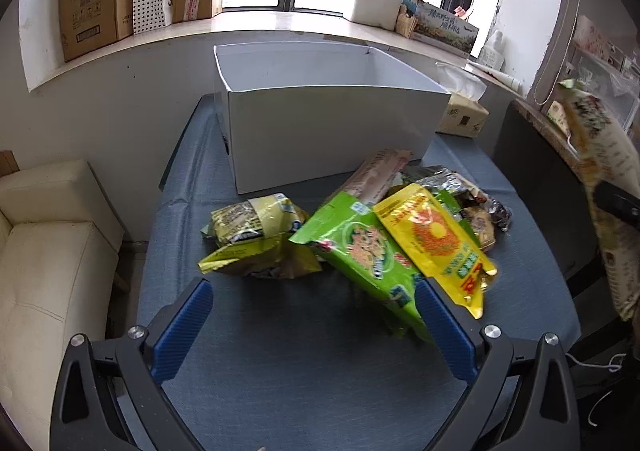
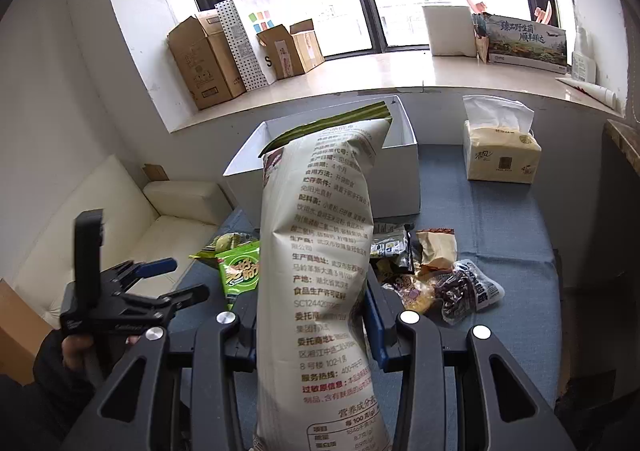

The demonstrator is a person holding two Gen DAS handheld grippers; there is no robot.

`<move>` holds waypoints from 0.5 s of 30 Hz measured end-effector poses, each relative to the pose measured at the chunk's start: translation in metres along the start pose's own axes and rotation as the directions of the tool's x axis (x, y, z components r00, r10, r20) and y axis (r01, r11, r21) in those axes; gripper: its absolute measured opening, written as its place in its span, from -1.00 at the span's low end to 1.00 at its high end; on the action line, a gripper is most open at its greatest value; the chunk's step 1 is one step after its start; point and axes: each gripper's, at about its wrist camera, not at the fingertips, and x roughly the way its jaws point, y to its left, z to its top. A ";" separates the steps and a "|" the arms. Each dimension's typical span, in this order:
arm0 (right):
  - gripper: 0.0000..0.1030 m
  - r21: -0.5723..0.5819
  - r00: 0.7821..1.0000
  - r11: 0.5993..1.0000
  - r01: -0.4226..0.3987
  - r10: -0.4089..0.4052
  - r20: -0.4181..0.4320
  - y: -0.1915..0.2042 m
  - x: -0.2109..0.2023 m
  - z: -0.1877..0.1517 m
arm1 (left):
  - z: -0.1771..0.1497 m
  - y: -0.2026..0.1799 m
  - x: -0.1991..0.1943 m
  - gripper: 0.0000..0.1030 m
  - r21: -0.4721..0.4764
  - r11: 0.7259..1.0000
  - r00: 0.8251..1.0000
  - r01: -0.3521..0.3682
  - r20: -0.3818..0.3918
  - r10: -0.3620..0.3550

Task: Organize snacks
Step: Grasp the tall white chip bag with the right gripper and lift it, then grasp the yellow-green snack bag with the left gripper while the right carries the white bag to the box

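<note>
White snack bag [image 2: 320, 271] between right jaws.

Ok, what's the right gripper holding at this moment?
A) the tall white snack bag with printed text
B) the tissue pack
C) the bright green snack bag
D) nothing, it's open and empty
A: in the right wrist view the right gripper is closed on the tall white snack bag, held upright in front of the white box, while the bright green bag lies on the table.
</note>
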 end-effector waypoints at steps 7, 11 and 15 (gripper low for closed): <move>-0.16 0.010 1.000 1.000 -0.012 0.012 0.004 0.004 -0.004 -0.014 | 0.003 0.027 0.042 1.00 0.114 0.992 0.996 -0.058 -0.063 0.066; -0.16 0.017 1.000 1.000 -0.007 0.007 -0.016 0.004 0.002 -0.019 | 0.008 0.034 0.066 1.00 0.148 0.987 0.994 -0.061 -0.081 0.074; -0.16 0.022 1.000 1.000 -0.005 0.006 -0.028 0.005 0.007 -0.021 | 0.008 0.031 0.081 0.93 0.205 0.976 0.992 -0.078 -0.082 0.096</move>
